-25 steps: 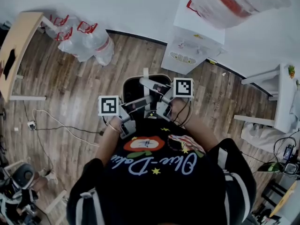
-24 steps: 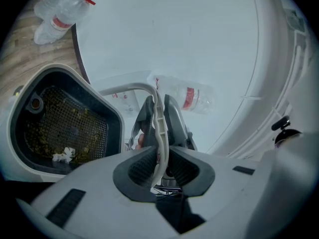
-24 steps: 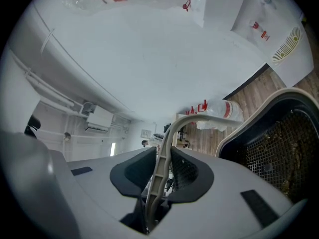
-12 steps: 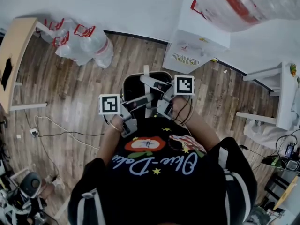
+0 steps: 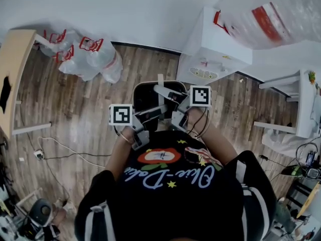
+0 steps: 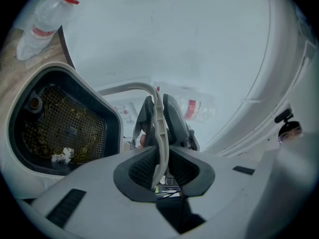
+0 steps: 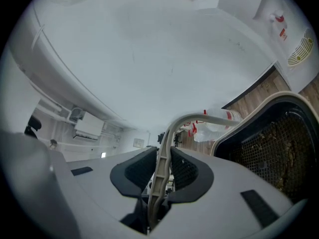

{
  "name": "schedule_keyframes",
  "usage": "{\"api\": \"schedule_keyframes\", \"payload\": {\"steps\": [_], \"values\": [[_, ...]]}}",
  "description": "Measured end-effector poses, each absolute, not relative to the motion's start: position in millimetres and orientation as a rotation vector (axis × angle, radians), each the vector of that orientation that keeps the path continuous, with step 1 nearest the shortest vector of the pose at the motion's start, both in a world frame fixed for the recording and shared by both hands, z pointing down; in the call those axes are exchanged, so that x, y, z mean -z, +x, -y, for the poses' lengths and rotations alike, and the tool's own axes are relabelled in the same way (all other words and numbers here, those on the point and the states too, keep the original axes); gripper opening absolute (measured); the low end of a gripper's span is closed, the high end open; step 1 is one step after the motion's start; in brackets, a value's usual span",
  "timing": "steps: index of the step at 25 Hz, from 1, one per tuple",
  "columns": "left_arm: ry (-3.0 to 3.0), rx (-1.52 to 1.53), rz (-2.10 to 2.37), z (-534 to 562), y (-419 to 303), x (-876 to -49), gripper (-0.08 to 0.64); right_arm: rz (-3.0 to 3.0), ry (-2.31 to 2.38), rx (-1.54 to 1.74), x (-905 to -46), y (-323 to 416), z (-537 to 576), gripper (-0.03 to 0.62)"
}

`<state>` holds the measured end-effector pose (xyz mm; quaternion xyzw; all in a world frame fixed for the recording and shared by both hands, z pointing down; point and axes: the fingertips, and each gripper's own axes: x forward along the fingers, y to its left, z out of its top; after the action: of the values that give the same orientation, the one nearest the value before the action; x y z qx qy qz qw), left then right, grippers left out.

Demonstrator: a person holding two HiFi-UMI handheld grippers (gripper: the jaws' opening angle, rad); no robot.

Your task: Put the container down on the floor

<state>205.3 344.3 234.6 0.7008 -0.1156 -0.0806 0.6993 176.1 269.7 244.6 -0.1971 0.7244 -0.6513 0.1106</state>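
Firmly, L gripper point(image 6: 158, 167) & R gripper point(image 7: 162, 172) are each clamped on thin beige plastic handle point(image 7: 199, 119) of dark, beige-rimmed, mesh-lined container point(image 5: 142, 97), held above wood-plank floor point(image 5: 75, 109). Clear bottle-filled bags point(image 5: 90, 56) & white dispenser point(image 5: 213, 54) are seen beyond.

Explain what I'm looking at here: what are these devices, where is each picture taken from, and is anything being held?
No robot here: a person holds a two-jaw gripper in each hand. The head view looks down from the person's head; each gripper view looks along that gripper's own jaws. The left gripper and right gripper both have their jaws closed on the pale handle of a white container with dark mesh inside. It is held above the wooden floor, not yet set down. Bags of plastic bottles lie by the wall.
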Motion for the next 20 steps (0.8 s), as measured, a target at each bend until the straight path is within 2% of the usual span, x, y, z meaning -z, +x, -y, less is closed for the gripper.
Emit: {"api": "schedule_keyframes", "payload": {"steps": [15, 20], "values": [[1.548, 0.184, 0.224, -281, 132, -227, 0.061, -2.111, -0.636, 1.925, -240, 105, -205, 0.075], [1.514, 0.174, 0.221, -232, 79, -245, 0.061, -2.083, -0.664, 1.966, -260, 54, -156, 0.074]]}}
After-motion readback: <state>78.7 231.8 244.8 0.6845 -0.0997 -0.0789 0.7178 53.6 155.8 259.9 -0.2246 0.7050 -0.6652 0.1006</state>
